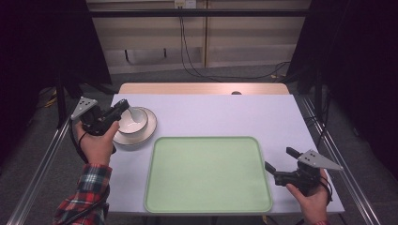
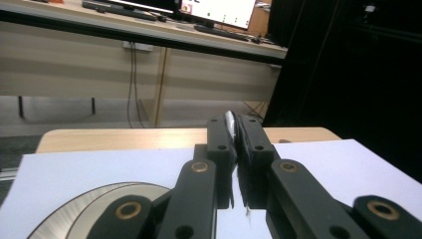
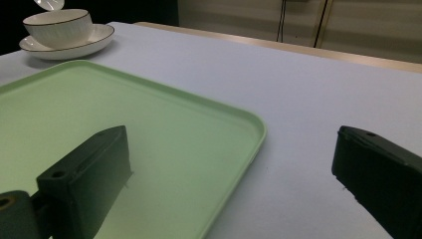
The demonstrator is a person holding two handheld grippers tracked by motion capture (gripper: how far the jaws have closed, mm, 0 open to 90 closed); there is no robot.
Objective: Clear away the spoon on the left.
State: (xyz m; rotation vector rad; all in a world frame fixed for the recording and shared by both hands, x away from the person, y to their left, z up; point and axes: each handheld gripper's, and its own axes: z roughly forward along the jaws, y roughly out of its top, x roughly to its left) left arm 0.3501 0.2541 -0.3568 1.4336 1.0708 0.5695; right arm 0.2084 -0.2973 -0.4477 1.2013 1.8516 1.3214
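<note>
A white bowl point(image 1: 137, 123) stands on a white saucer point(image 1: 149, 133) at the table's left. My left gripper point(image 1: 125, 105) hovers over the bowl, shut on the handle of a white spoon point(image 1: 133, 114) that hangs down into it. In the left gripper view the jaws point(image 2: 236, 132) pinch the thin white handle point(image 2: 229, 119), with the saucer point(image 2: 74, 214) below. A pale green tray point(image 1: 209, 173) lies bare in the middle. My right gripper point(image 1: 278, 158) rests open just off the tray's right edge. The right gripper view has its jaws point(image 3: 230, 149) wide apart over the tray's corner point(image 3: 99, 109), bowl point(image 3: 59, 27) and spoon point(image 3: 50, 4) beyond.
The table point(image 1: 225, 112) has a pale lilac cover and a wooden strip at the far edge. Cables run along the floor behind it. Metal rails flank both sides. Bare tabletop lies behind the tray and to the bowl's right.
</note>
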